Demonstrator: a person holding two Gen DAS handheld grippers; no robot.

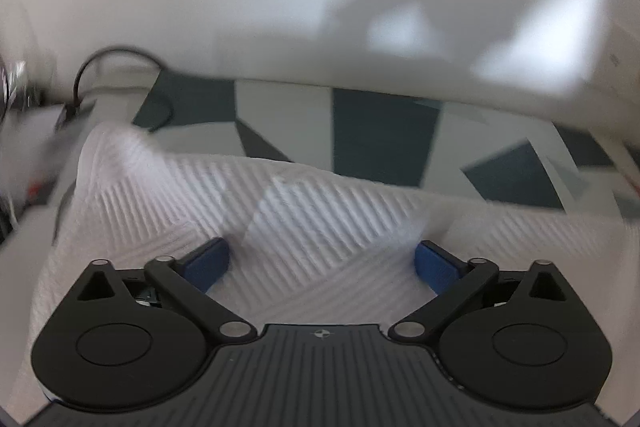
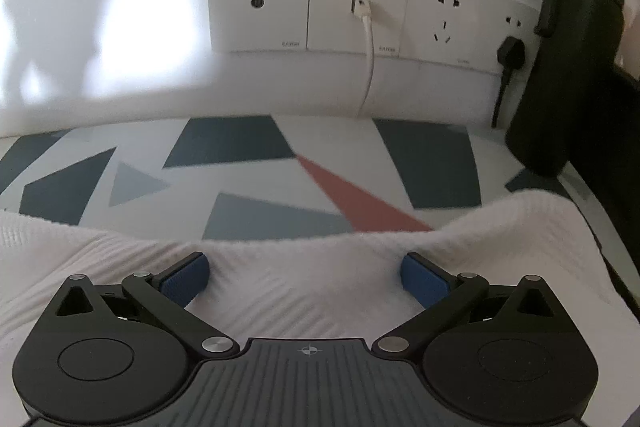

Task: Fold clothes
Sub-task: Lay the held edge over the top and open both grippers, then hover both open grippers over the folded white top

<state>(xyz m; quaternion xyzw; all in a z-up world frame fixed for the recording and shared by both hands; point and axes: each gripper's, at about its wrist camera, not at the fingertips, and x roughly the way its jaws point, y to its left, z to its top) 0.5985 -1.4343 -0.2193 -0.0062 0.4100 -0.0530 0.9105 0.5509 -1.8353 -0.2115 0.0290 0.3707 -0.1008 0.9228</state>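
A white ribbed garment (image 1: pixel 304 211) lies across a table with a grey, dark-blue and pink geometric top (image 1: pixel 384 135). My left gripper (image 1: pixel 322 259) is open above the garment, its blue pads (image 1: pixel 208 263) spread wide, with cloth bunched up between and beyond them. In the right wrist view the same white garment (image 2: pixel 280 267) spreads under my right gripper (image 2: pixel 304 273), which is open too, its blue pads (image 2: pixel 424 277) far apart over the cloth's far edge. The garment's right corner (image 2: pixel 532 211) rises in a fold.
A black bottle (image 2: pixel 568 67) stands at the right against the wall. Wall sockets (image 2: pixel 360 7) hold a white cable (image 2: pixel 370 59) and a black plug (image 2: pixel 510 55). A black cable (image 1: pixel 104 67) loops at the table's far left. The wall is close behind.
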